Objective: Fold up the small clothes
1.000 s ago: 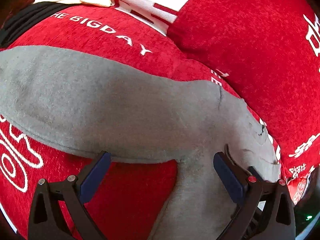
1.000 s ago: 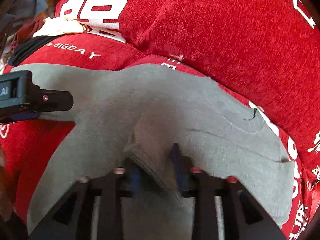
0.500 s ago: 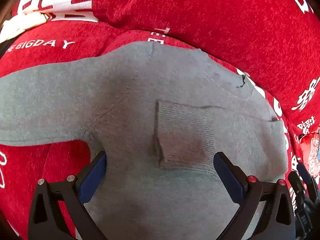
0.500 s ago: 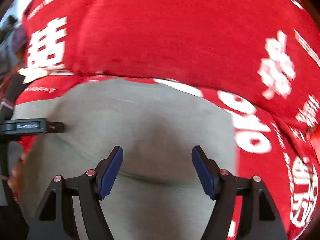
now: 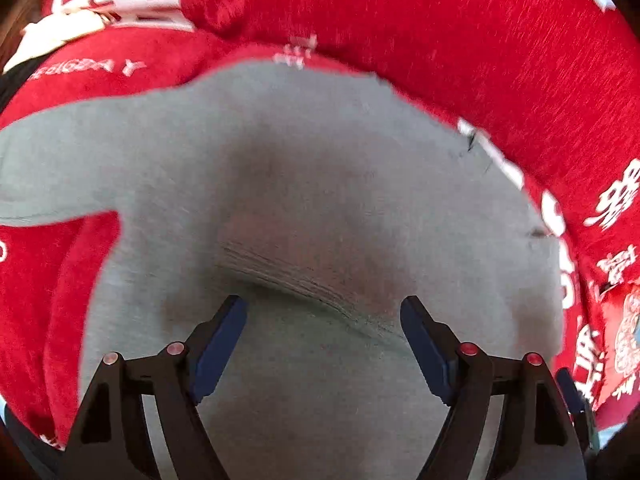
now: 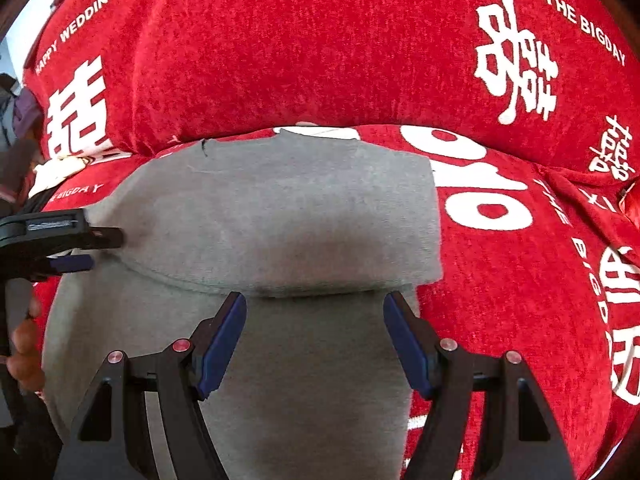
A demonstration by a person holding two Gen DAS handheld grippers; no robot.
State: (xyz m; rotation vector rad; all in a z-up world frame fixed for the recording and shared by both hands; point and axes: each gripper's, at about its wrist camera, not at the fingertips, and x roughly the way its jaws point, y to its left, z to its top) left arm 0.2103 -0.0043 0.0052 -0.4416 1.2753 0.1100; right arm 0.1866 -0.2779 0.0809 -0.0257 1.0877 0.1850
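On the red cover [image 6: 500, 280], just in front of the red cushion [image 6: 320, 48] printed with white characters, a small grey knit garment [image 6: 280, 208] was laid out flat, its far edge almost touching the cushion's foot. One sleeve had been folded in across the body, so that a ribbed cuff [image 5: 304, 276] lay near the middle of the garment, while the other sleeve [image 5: 60, 168] was seen stretched out to the left over the cover. The garment was judged to be light, soft and limp, with a slightly fuzzy surface unlikely to slip; a pinch on a single layer would probably drag the rest, so hold was best taken at an edge or at the outstretched sleeve's end. The left gripper [image 5: 322, 340] was held above the cuff with its jaws apart and nothing pressed between them, the jaws having just been closing somewhat. The right gripper [image 6: 314, 334] was poised over the near fold line, jaws likewise parted and empty after having just been opening. White cloth [image 5: 60, 28] lay well apart at the cushion's left end.
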